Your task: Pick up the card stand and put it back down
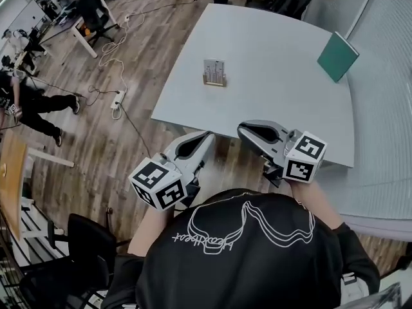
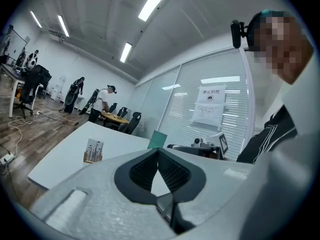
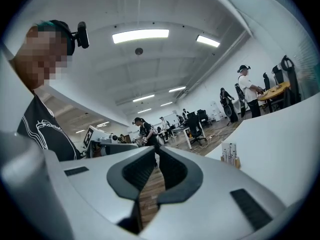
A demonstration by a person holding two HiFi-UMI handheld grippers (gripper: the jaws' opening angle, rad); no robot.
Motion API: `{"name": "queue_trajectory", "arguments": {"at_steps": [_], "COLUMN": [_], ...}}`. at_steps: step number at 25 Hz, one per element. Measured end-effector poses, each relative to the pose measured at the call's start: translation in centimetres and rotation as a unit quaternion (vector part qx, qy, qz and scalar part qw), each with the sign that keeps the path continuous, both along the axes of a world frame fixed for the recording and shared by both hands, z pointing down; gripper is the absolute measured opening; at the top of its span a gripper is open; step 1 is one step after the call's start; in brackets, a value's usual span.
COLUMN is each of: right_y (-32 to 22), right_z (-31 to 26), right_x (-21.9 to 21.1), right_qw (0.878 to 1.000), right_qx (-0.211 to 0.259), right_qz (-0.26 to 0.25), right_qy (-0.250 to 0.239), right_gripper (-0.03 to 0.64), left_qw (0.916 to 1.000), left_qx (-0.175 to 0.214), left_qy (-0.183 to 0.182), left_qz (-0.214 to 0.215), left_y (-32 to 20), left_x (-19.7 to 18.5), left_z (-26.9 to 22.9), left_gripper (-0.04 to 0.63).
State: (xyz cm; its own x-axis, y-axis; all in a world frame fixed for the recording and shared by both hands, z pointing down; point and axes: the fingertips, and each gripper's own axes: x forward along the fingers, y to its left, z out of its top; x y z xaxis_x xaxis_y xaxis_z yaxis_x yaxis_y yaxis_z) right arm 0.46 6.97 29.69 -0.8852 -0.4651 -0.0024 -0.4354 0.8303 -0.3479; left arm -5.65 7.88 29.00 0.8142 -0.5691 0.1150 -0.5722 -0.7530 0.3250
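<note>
The card stand point(image 1: 214, 73), a small wooden base with pale cards upright in it, stands on the grey table point(image 1: 277, 102) near its left edge. It also shows in the left gripper view as the card stand point(image 2: 93, 152) and in the right gripper view as the card stand point(image 3: 230, 155). Both grippers hover at the table's near edge, well short of the stand. My left gripper point(image 1: 207, 134) point(image 2: 158, 149) is shut and empty, its tips touching. My right gripper point(image 1: 241, 129) point(image 3: 155, 149) shows a narrow gap between its tips, with nothing in it.
A green book point(image 1: 337, 55) stands tilted at the table's far right. Cables and a power strip point(image 1: 118, 100) lie on the wooden floor to the left. A black chair point(image 1: 90, 250) is behind me on the left. People stand at desks in the background.
</note>
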Motion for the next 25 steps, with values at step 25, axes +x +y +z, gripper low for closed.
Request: {"name": "queue_trajectory", "arguments": {"at_steps": [25], "right_y": [-24.5], "right_z": [10.8], "right_x": [1.8], "right_qw": [0.987], "right_qx": [-0.054], "right_qz": [-0.004], "right_qy": [0.150], "right_gripper": [0.201], "left_qw": [0.9893], "left_qx": [-0.140], "left_qy": [-0.004], "left_qz": [-0.042], "left_y": [-20.2], "left_x": [-2.8], "left_z": [8.2], "left_gripper": [0.012]}}
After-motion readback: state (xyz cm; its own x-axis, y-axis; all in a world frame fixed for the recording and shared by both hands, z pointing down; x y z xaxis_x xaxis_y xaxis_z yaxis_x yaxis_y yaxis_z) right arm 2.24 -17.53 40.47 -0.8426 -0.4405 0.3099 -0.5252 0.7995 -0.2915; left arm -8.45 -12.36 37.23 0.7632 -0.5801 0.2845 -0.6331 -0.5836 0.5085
